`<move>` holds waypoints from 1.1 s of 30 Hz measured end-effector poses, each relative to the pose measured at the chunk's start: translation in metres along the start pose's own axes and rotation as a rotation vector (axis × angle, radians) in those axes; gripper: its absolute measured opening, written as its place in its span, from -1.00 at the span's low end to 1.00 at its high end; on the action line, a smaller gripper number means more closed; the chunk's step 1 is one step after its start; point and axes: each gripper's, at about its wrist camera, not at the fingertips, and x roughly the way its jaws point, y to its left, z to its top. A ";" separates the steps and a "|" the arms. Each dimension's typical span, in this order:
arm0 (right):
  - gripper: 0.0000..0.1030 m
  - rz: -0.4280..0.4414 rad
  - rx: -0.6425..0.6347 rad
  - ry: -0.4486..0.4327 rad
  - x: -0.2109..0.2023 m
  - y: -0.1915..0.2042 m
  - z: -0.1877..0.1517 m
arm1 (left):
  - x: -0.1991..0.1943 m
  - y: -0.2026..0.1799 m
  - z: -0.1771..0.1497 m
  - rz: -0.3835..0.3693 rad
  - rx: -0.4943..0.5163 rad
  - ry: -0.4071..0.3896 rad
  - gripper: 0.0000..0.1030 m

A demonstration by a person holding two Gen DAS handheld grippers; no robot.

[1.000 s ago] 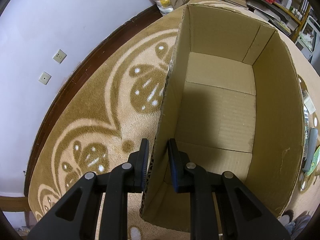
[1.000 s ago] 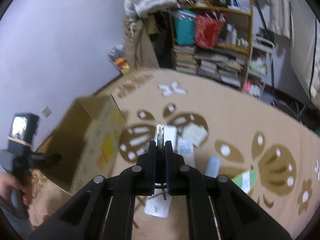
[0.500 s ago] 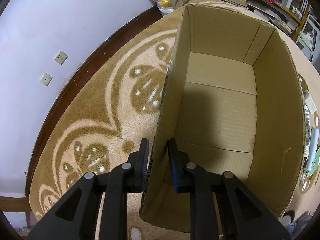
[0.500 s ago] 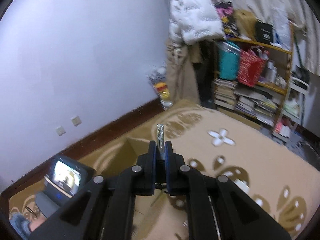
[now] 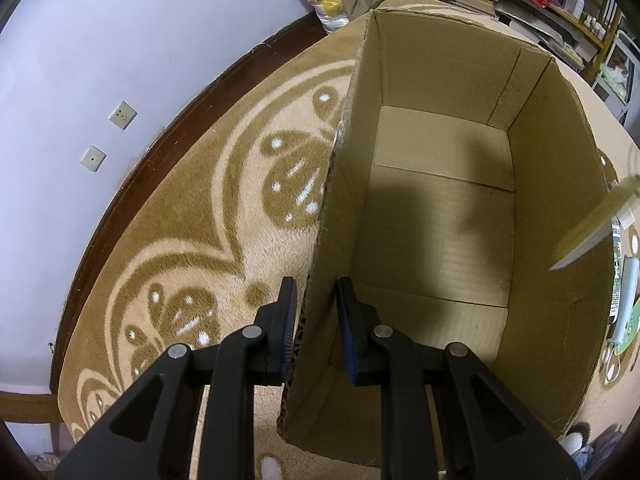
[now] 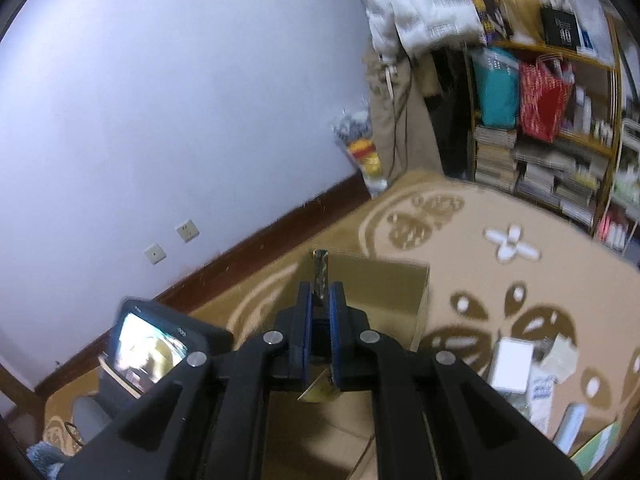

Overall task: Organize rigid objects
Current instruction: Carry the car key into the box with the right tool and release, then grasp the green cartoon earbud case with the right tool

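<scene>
Since a moment ago the right gripper [image 6: 320,300] has swung round from the rug clutter to hang above the box [image 5: 440,220], and its cargo now pokes into the left camera's view at the box's right wall. That cargo is a thin flat card [image 6: 320,272], pinched edge-on between the closed fingers; what it is exactly I can't tell. The left gripper [image 5: 314,316] straddles the box's near-left wall, its fingers on either side of the cardboard, gripping or nearly so. The box's floor is bare. To do this well, I'd keep the left grip steady, bring the card lower inside the walls, then let go flat. Beyond the box lie more items [image 6: 512,364] on the rug [image 6: 500,280].
</scene>
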 end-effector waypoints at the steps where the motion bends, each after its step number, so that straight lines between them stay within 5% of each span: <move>1: -0.82 0.001 0.008 0.021 0.003 -0.004 -0.004 | 0.000 0.000 0.000 0.000 -0.001 0.001 -0.63; 10: -0.74 -0.018 -0.003 0.109 0.008 -0.020 -0.025 | -0.001 -0.002 0.001 0.011 0.006 0.001 -0.63; 15: 0.26 -0.074 -0.016 0.066 -0.010 -0.030 -0.024 | -0.001 -0.003 0.000 0.018 0.009 -0.001 -0.62; 23: 0.95 -0.219 0.053 0.001 -0.031 -0.067 -0.030 | -0.001 -0.004 -0.001 0.022 0.011 -0.002 -0.62; 33: 0.99 -0.343 0.144 0.032 -0.033 -0.119 -0.055 | 0.000 -0.003 -0.001 0.019 0.011 -0.002 -0.62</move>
